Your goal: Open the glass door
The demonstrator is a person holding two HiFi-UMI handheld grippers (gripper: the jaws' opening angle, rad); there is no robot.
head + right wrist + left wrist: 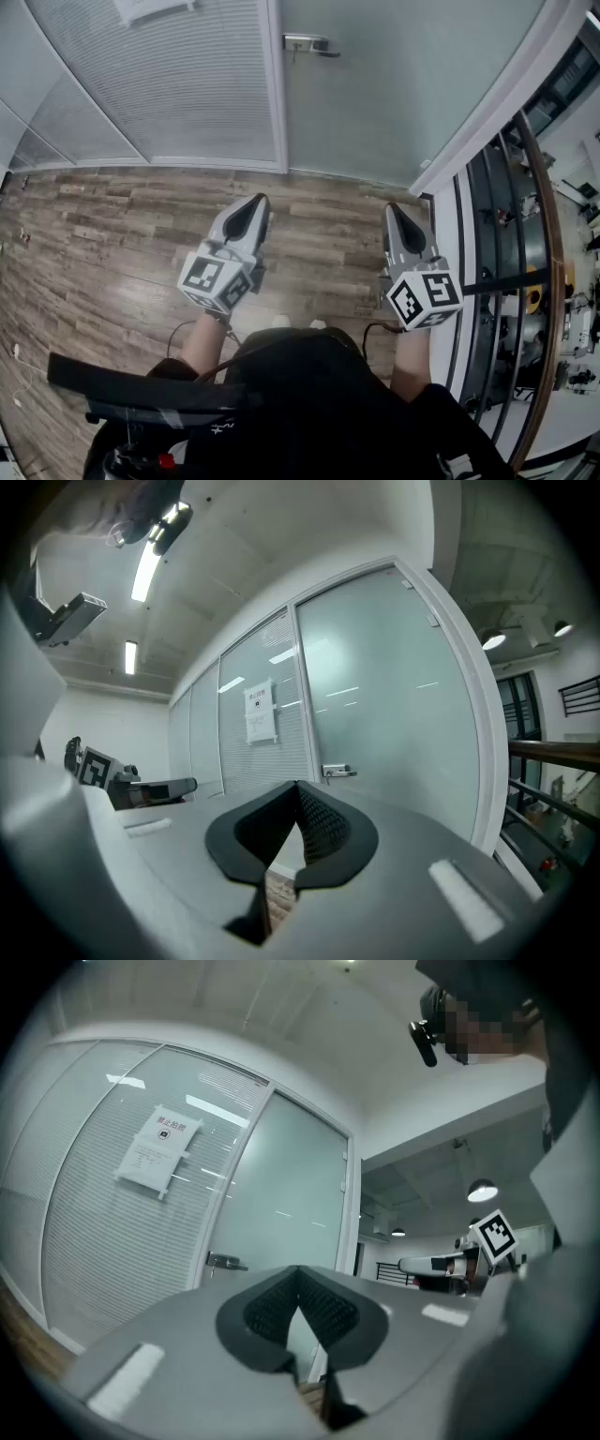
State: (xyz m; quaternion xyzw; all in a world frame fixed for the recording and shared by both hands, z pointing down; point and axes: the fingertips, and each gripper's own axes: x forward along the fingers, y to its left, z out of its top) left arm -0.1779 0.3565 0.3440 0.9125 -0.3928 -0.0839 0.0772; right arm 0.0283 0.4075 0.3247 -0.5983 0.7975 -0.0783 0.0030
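The frosted glass door (394,84) stands closed ahead of me, with a metal lever handle (309,43) at its left edge. Both grippers hang level over the wood floor, well short of the door. My left gripper (256,202) is shut with nothing in it and points at the door's left edge. My right gripper (393,212) is also shut and empty, aimed at the door's right side. The handle (225,1262) sits left of my left gripper (299,1273) in the left gripper view. In the right gripper view the handle (337,772) shows just right of my right gripper (298,787).
A glass panel with blinds (178,84) and a paper notice (157,1149) stands left of the door. A white door post (497,103) runs along its right side. Beyond that is a dark railing with a wooden handrail (548,234). Wood-plank floor (112,234) lies below.
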